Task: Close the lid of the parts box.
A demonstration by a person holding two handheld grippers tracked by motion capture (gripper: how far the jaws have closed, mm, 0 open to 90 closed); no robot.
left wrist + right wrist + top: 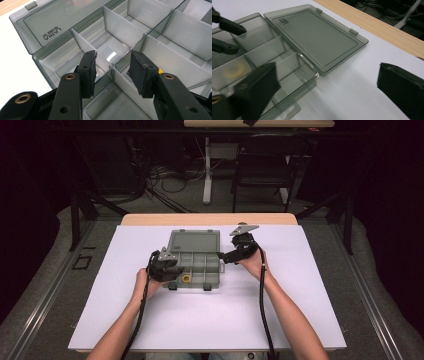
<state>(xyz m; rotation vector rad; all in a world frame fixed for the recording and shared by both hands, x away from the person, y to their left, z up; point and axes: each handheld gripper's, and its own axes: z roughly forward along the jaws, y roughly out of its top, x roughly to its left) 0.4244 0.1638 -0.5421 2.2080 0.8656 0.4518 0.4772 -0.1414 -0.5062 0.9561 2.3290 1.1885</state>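
At the middle of the white table top (125,320) sits my grey divided organizer box (197,270), lid (195,241) thrown flat open behind it, a small yellow ring (186,279) lying in a front compartment. My left gripper (112,66) straddles an inner divider wall (117,75) at the box's left front, jaws part-way apart; I can't tell whether the pads actually pinch it. My right gripper (223,258) hovers at the box's right edge, jaws wide and holding nothing. Risks as I judge them: the box is light, so a nudge from the right could slide or twist it against the left jaws; a thin divider could flex or pop loose; my trailing cable (264,310) could drag.
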